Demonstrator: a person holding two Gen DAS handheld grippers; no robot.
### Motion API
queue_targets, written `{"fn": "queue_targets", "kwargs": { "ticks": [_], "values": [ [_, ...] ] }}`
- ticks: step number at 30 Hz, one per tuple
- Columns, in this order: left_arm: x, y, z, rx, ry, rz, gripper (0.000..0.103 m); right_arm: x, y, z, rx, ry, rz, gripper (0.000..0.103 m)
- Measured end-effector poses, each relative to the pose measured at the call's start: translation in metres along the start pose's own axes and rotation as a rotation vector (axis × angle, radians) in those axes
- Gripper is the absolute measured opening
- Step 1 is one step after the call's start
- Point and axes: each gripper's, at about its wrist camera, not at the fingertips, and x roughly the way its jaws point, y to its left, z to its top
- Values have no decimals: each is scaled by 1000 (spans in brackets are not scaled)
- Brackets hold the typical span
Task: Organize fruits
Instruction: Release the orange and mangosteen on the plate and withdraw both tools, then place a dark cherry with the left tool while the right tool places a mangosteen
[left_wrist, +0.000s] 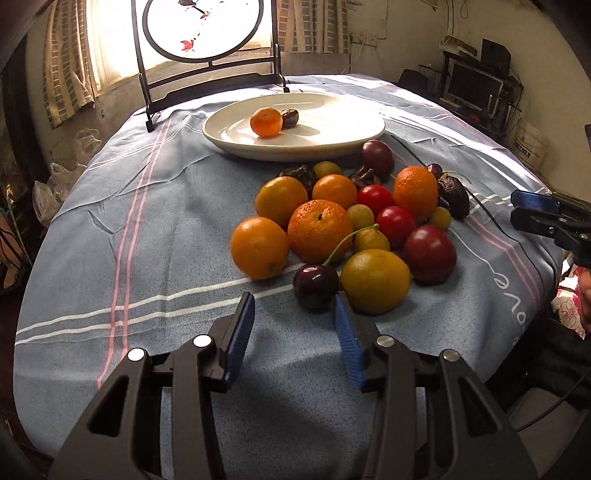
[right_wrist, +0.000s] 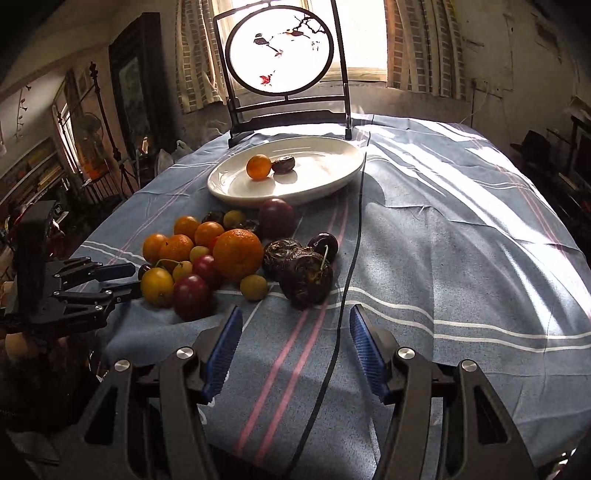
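Two fruits are on the plate; most of the pile waits on the bench.

Left wrist view: your left gripper (left_wrist: 295, 306) has its jaws open and empty, just before the dark cherry (left_wrist: 315, 284) at the near edge of the pile, in front of the plate (left_wrist: 332, 147). Right wrist view: your right gripper (right_wrist: 293, 325) is open too, holding nothing, and only here the wrinkled dark fruit (right_wrist: 306, 280) shows clearly.

right gripper (left_wrist: 532, 218) cut by frame edge | dark fruit (left_wrist: 300, 173) perhaps figs, half hidden
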Motion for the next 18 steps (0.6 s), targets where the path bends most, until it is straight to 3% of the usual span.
{"fn": "queue_targets", "kwargs": {
  "ticks": [6,7,8,9,18],
  "values": [
    [15,-2,5,-16,2,4,42,4,-3,-2,5,14,-1,61],
    [15,-1,5,-22,3,-4,40,6,-4,-2,8,19,-4,61],
    [14,-1,4,-22,0,-18,28,7,-5,-2,8,22,-5,61],
    [12,-4,3,-13,-5,-20,25,9,-5,-2,8,25,-8,61],
    [-9,-2,1,-36,-46,-34,25,33,-5,12,9,28,0,61]
  ]
}}
